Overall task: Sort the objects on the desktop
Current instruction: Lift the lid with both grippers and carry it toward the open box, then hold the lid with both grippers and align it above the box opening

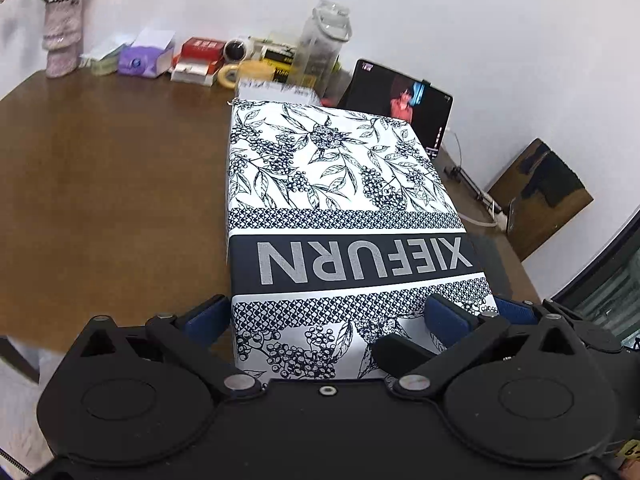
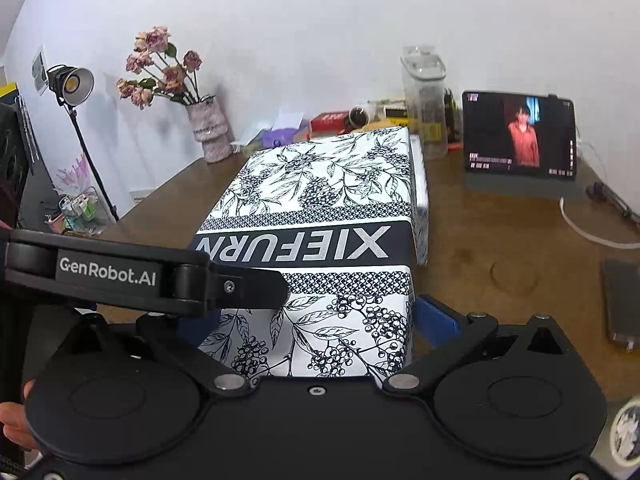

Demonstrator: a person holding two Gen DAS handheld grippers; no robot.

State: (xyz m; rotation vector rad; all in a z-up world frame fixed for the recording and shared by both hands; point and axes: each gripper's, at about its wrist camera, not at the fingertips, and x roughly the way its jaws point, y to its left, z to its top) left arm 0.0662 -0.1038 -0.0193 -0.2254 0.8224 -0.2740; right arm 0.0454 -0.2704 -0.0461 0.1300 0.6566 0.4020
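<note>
Rectangular box point(image 1: 340, 216), matte white with navy botanical print, lattice bands and a dark "XIEFURN" stripe, sits on the brown wood-grain table point(image 1: 112, 184), near end right at both grippers.

Left gripper point(image 1: 332, 316): 2 blue-padded fingers spread wide. One is beside the box's left wall, the other over the lid near its right edge. Can't tell if either pad touches.

Right gripper point(image 2: 320, 320): blue pad point(image 2: 438, 316) just beside the box's right wall. The other finger is hidden behind the left gripper's black arm, labelled "GenRobot.AI", which lies across the lid. Fingers apart, straddling the box.

Left view only: purple tissue pack point(image 1: 146, 58), red carton point(image 1: 202, 50), tape rolls point(image 1: 230, 76), a brown board point(image 1: 540, 196) leaning on the wall.

Right view only: studio lamp point(image 2: 74, 84) on a stand, dried pink roses point(image 2: 160, 66), flat dark phone point(image 2: 622, 304).

Both views: clear plastic jar point(image 1: 324, 44), tablet point(image 1: 400, 104) with its screen lit, ribbed pink vase point(image 1: 62, 36).
</note>
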